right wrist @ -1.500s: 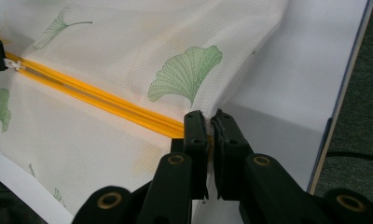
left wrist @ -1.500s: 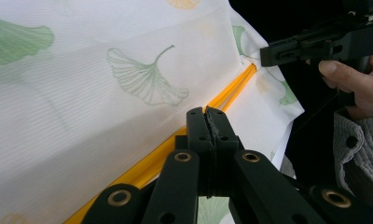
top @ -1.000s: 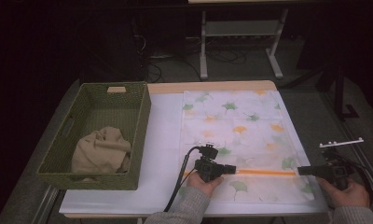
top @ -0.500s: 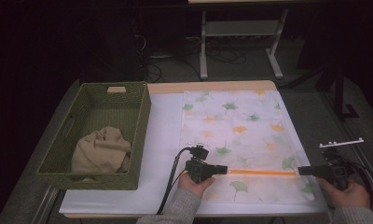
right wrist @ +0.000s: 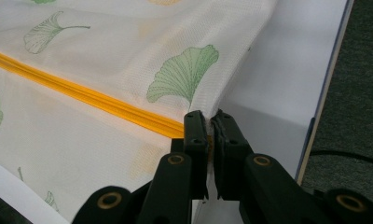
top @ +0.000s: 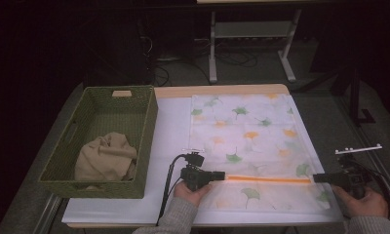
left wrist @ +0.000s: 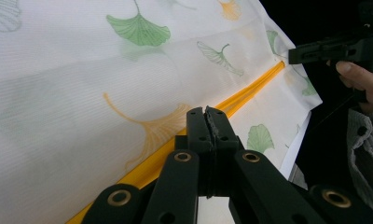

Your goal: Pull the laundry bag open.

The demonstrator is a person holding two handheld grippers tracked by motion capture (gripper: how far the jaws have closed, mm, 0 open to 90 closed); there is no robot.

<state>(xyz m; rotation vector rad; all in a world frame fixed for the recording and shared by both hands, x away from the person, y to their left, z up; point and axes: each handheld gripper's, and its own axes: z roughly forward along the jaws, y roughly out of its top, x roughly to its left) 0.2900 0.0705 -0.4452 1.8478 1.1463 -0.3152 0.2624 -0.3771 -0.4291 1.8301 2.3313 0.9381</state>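
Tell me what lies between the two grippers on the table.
In the high view, the orange zipper of the leaf-print mesh bag runs straight from the left gripper to the right gripper.

leaf-print bag (top: 246,141): 1 | green basket (top: 143,131): 1 | beige cloth (top: 105,157): 1 | grippers: 2

A white mesh bag (top: 246,141) printed with green and orange ginkgo leaves is noted, with orange zipper (top: 268,179); green woven basket (top: 76,168), beige cloth (top: 105,157).
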